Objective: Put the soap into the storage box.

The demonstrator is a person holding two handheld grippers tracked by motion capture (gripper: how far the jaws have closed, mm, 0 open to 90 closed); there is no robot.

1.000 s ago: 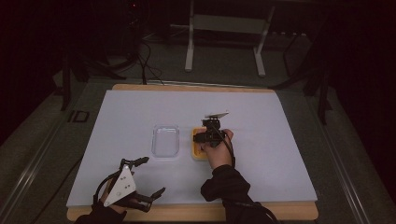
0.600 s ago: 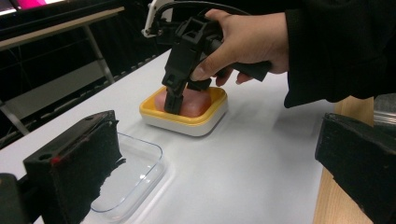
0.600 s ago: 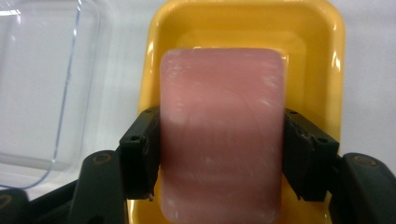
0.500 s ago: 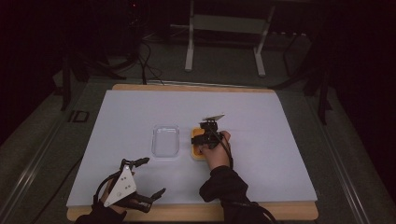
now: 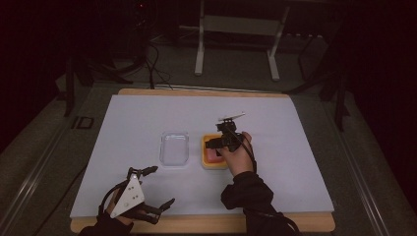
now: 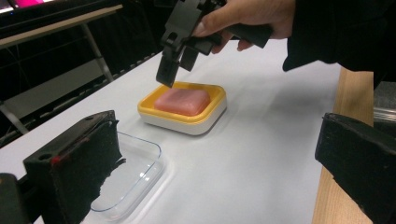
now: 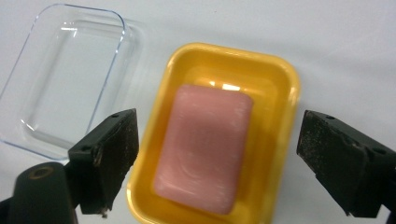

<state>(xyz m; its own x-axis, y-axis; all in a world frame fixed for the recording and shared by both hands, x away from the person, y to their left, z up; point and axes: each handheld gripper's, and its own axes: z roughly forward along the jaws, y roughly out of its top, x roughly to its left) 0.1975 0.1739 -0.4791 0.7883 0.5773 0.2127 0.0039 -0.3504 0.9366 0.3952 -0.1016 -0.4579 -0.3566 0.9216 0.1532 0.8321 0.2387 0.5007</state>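
Both tongs stay apart; right tongs [image 7: 217, 154] have moved over the soap [image 7: 204, 147].

Right gripper [image 7: 217, 154] hangs just above the soap [image 7: 205, 147], jaws spread wider than the yellow dish [image 7: 285, 88], nothing between. The clear lid [image 5: 174, 148] lies just beside the dish, crowding that side. Left gripper [image 5: 153, 187], jaws apart, sits near the table's [image 5: 295, 123] front edge, bare white surface ahead of it.
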